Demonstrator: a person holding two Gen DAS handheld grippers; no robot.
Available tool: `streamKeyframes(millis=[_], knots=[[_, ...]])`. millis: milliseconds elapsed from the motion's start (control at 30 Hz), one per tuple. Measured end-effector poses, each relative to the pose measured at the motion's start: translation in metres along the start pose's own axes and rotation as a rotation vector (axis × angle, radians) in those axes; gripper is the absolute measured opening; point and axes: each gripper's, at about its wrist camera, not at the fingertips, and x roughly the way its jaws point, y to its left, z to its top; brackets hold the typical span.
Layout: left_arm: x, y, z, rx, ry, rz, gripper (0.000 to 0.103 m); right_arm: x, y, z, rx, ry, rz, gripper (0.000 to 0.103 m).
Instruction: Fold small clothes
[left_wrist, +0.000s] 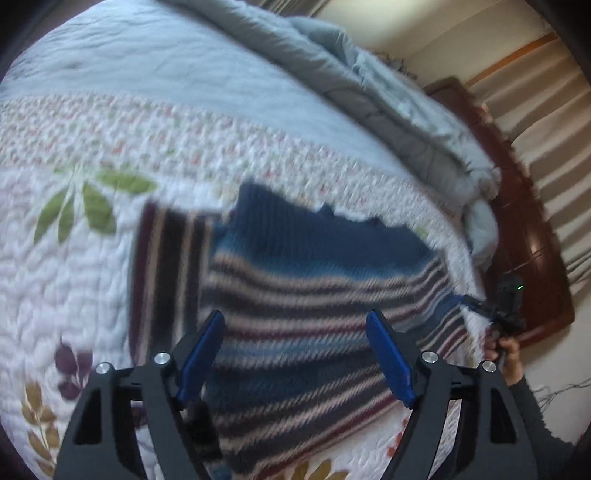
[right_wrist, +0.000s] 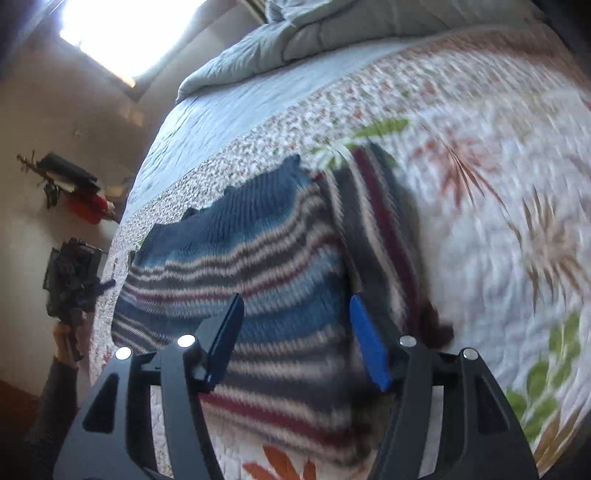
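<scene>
A striped knitted sweater (left_wrist: 314, 266) (right_wrist: 240, 251) in blue, grey, cream and maroon lies flat on a floral quilt (left_wrist: 74, 277) (right_wrist: 498, 221). One sleeve (left_wrist: 166, 258) (right_wrist: 380, 221) is folded in along its side. My left gripper (left_wrist: 295, 317) hovers over the sweater's lower part, open, with nothing between its blue pads. My right gripper (right_wrist: 295, 299) is also open above the sweater and holds nothing. A hand (left_wrist: 506, 350) (right_wrist: 66, 332) grips each tool's handle at the bed's edge. Both views are blurred by motion.
A bunched grey duvet (left_wrist: 369, 92) (right_wrist: 295, 37) lies along the far side of the bed. A dark wooden bed frame (left_wrist: 528, 240) and pale curtains (left_wrist: 535, 122) stand beyond it. A bright window (right_wrist: 129, 29) and a wall shelf (right_wrist: 74, 184) are in the right wrist view.
</scene>
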Motion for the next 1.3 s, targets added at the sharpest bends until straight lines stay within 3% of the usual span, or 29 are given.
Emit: streamKeyframes(millis=[167,200,233,267,300,333,367,400,500,667,733,800,833,933,1067,1200,1300], knots=[[0.022,0.007,-0.027,-0.009,0.049,0.098,0.078,0.001,-0.010,-0.026,0.087,0.063,0.077,0.060],[0.024,0.010,-0.028,-0.028,0.049,0.091,0.077,0.005,-0.008,-0.028,0.084,0.082,0.072,0.055],[0.025,0.014,-0.029,-0.044,0.040,0.096,0.074,0.008,-0.005,-0.028,0.074,0.089,0.056,0.052],[0.026,0.016,-0.029,-0.051,0.038,0.118,0.063,0.011,-0.002,-0.029,0.061,0.097,0.043,0.048],[0.027,0.019,-0.027,-0.056,0.042,0.135,0.051,0.012,-0.001,-0.030,0.062,0.100,0.050,0.035],[0.029,0.024,-0.028,-0.070,0.051,0.150,0.048,0.014,-0.001,-0.030,0.066,0.106,0.051,0.027],[0.030,0.026,-0.029,-0.077,0.057,0.151,0.043,0.015,-0.002,-0.032,0.069,0.107,0.041,0.012],[0.031,0.028,-0.029,-0.076,0.058,0.167,0.032,0.014,-0.004,-0.032,0.073,0.103,0.037,0.011],[0.029,0.036,-0.030,-0.098,0.046,0.188,0.020,0.014,-0.021,-0.035,0.110,0.090,-0.002,0.010],[0.020,0.035,-0.034,-0.093,0.002,0.184,0.019,0.004,-0.024,-0.038,0.112,0.062,-0.008,0.013],[0.009,0.031,-0.036,-0.096,-0.022,0.124,0.027,-0.014,-0.012,-0.035,0.088,0.008,-0.050,0.020],[-0.003,0.025,-0.039,-0.099,-0.044,0.082,0.077,-0.028,0.009,-0.028,0.048,-0.072,-0.085,0.032],[-0.012,0.019,-0.042,-0.092,-0.075,0.079,0.083,-0.035,0.021,-0.026,0.022,-0.109,-0.087,0.034],[-0.024,0.011,-0.047,-0.094,-0.115,0.042,0.086,-0.028,0.069,-0.021,-0.064,-0.134,-0.031,0.040],[-0.018,0.013,-0.058,-0.133,-0.111,0.043,0.086,0.052,0.139,-0.028,-0.176,-0.002,0.070,0.038],[-0.017,0.021,-0.065,-0.165,-0.123,0.024,0.086,0.118,0.180,-0.031,-0.218,0.048,0.117,0.031],[-0.019,0.031,-0.067,-0.202,-0.131,-0.005,0.086,0.150,0.183,-0.029,-0.206,0.076,0.077,0.028]])
